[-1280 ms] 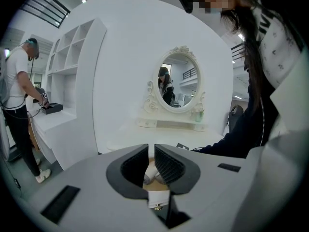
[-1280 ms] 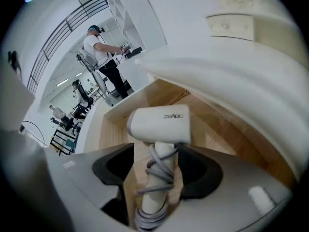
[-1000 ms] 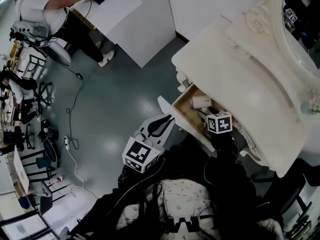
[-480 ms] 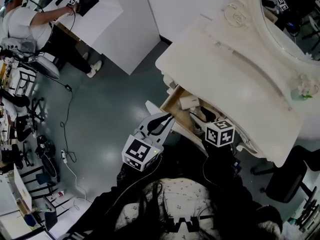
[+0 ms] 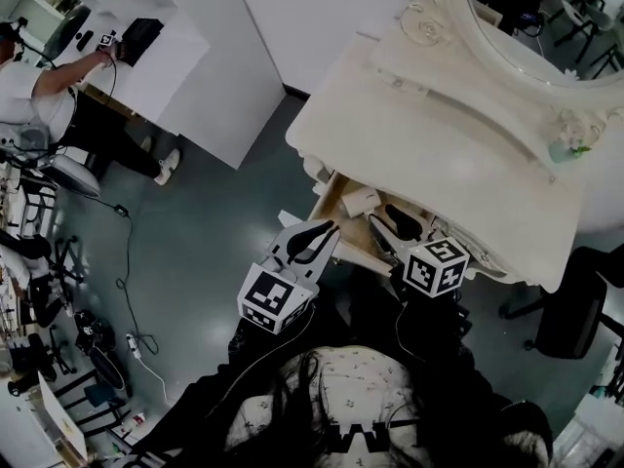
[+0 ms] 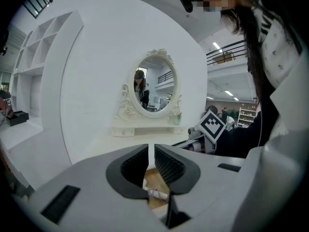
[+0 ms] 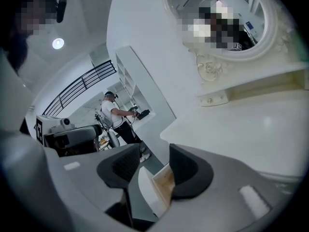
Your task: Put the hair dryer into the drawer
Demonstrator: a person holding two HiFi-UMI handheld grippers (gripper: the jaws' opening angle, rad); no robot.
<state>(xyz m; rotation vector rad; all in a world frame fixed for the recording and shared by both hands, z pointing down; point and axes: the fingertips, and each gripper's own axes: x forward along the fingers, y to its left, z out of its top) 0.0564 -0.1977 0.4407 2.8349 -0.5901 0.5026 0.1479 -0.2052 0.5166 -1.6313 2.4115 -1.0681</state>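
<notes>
The white hair dryer (image 5: 363, 201) lies with its cord in the open wooden drawer (image 5: 330, 195) of the white dresser (image 5: 439, 144). My right gripper (image 5: 388, 220) hovers above the drawer's near end. Its jaws have just been closing, a gap still stands between them and nothing is in it. In the right gripper view (image 7: 153, 163) the drawer's corner (image 7: 163, 183) shows beyond the pads. My left gripper (image 5: 330, 229) is shut and empty, just left of the drawer front. Past its jaws (image 6: 150, 151) the hair dryer (image 6: 157, 193) shows below.
An oval mirror (image 5: 526, 18) and a small vase with a green sprig (image 5: 565, 149) stand at the dresser's back. A black chair (image 5: 575, 310) is at the right. A person (image 5: 39, 96) works at a white desk at the far left. Cables lie on the grey floor.
My right gripper has come up out of the drawer and its jaws have narrowed. The hair dryer stays in the drawer. The left gripper has shifted slightly.
</notes>
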